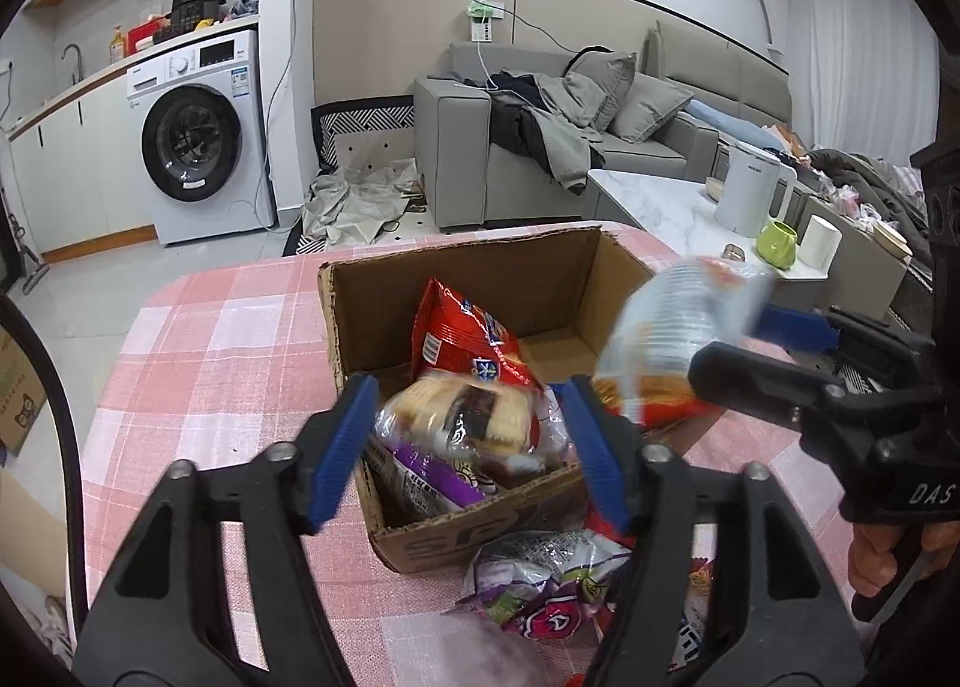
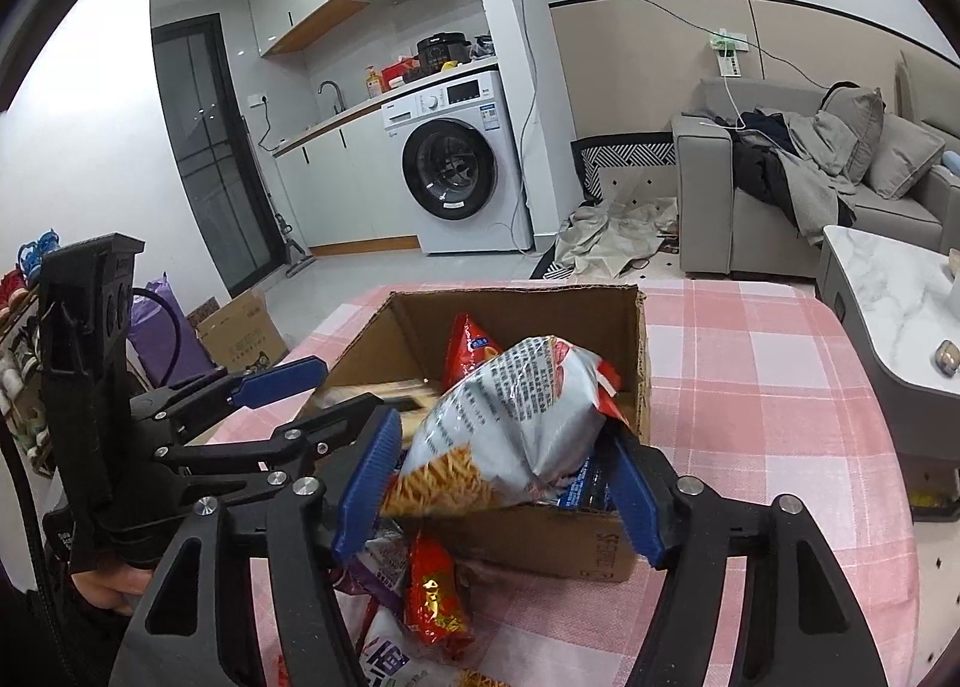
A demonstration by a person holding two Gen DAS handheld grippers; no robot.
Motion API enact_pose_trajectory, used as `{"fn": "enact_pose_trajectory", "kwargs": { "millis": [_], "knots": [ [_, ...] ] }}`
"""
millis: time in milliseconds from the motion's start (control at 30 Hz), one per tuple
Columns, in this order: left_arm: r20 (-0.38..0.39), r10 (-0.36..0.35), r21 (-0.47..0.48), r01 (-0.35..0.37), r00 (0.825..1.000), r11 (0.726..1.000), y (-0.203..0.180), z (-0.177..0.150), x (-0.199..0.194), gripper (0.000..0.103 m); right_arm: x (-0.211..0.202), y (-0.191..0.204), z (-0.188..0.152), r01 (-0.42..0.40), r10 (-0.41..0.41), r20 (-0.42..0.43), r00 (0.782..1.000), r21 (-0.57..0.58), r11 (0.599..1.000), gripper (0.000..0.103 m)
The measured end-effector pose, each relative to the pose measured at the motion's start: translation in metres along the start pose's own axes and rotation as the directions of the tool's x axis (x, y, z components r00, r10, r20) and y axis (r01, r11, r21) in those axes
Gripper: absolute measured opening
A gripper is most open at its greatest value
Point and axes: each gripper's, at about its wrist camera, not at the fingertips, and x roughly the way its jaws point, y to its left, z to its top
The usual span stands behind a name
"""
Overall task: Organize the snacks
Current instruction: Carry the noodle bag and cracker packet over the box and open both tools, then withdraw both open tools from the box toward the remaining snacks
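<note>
An open cardboard box (image 1: 384,327) (image 2: 642,363) stands on the pink checked table. Inside are a red snack bag (image 1: 462,336) (image 2: 471,354), a purple packet (image 1: 432,474) and a blurred biscuit pack (image 1: 462,417). My left gripper (image 1: 465,447) is open just above the box, with the biscuit pack between its fingers but not touching them. My right gripper (image 2: 504,483) is shut on a silver and orange snack bag (image 2: 510,423) (image 1: 666,327) and holds it over the box's near right edge. Loose snack packets (image 1: 546,585) (image 2: 432,597) lie on the table in front of the box.
The pink checked tablecloth (image 1: 198,387) (image 2: 750,447) covers the table. To the right stands a marble coffee table (image 1: 660,201) with a white kettle (image 1: 750,189) and a green cup (image 1: 777,243). A grey sofa and a washing machine stand behind.
</note>
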Motion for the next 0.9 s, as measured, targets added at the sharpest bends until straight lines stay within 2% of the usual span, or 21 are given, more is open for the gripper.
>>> {"fn": "enact_pose_trajectory", "kwargs": {
  "millis": [67,167,300,400,500,900],
  "knots": [
    [0.011,0.017,0.012,-0.017,1.0,1.0,-0.002,0.0,-0.003,0.08,-0.003,0.001,0.001,0.014,-0.014,0.009,1.0,-0.011,1.0,0.083],
    [0.011,0.016,0.014,-0.016,1.0,1.0,-0.003,-0.001,-0.007,0.081,-0.006,0.001,0.003,0.017,-0.017,0.01,1.0,-0.015,1.0,0.086],
    [0.008,0.029,0.026,-0.029,1.0,0.999,0.0,-0.007,-0.015,0.085,-0.011,0.001,0.003,0.031,-0.031,0.007,0.999,-0.007,0.999,0.102],
    [0.015,0.039,0.036,-0.04,0.999,0.999,-0.001,-0.013,-0.023,0.089,-0.015,0.0,0.0,0.033,-0.033,0.007,0.999,-0.001,0.999,0.102],
    [0.022,0.042,0.034,-0.043,0.999,0.998,0.0,-0.021,-0.033,0.102,-0.018,0.0,-0.005,0.045,-0.045,0.007,0.999,-0.004,0.999,0.103],
    [0.013,0.021,-0.002,-0.021,1.0,1.0,0.007,-0.046,-0.063,0.102,-0.034,-0.001,-0.033,0.037,-0.037,-0.016,0.999,0.021,0.999,0.103]
  ]
}}
